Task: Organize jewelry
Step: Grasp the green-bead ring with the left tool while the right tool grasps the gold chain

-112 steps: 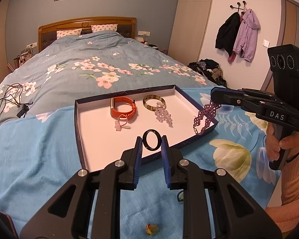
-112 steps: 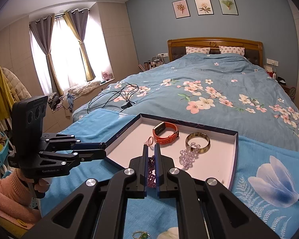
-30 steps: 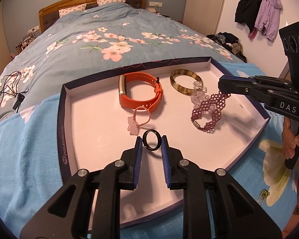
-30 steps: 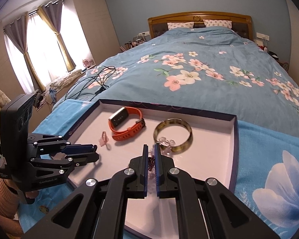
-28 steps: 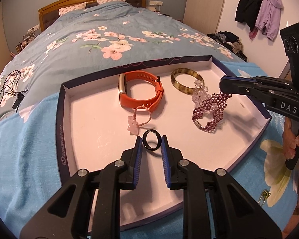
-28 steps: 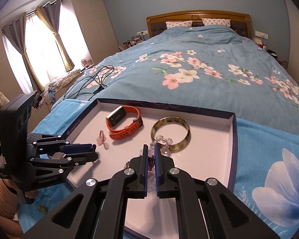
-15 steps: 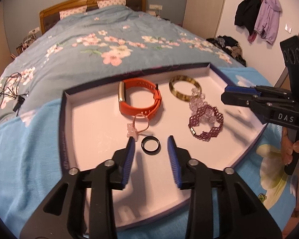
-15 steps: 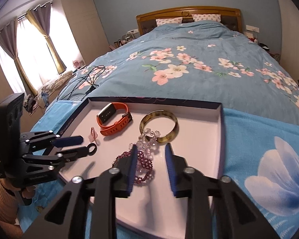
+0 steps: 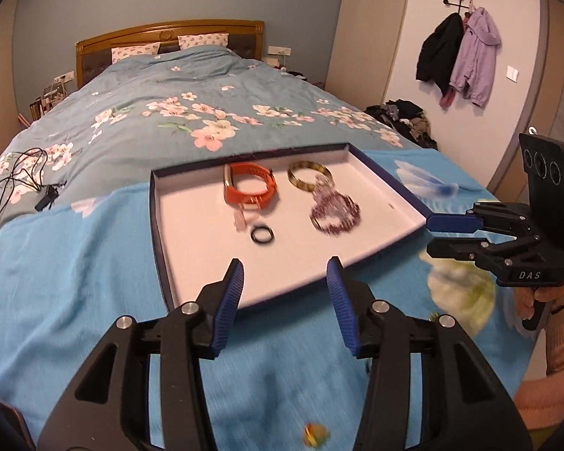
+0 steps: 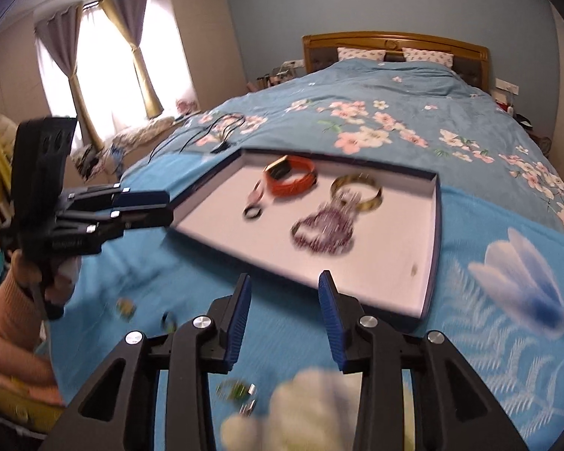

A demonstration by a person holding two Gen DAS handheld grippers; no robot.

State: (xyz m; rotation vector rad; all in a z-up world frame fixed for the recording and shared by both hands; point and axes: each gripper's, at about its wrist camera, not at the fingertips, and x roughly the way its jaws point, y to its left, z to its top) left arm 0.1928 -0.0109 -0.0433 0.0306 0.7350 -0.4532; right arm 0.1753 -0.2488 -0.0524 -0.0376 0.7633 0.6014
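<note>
Holding both grippers, left (image 9: 285,268) and right (image 10: 284,285), with jaws just parted and empty, we see the ring (image 9: 262,233) and beaded bracelet (image 9: 334,213) lying in the tray (image 9: 158,225).

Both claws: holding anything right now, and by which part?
Nothing held. The left claw and right claw have just been opening, with nothing between the pads. The black ring and purple beaded bracelet lie in the tray.
</note>
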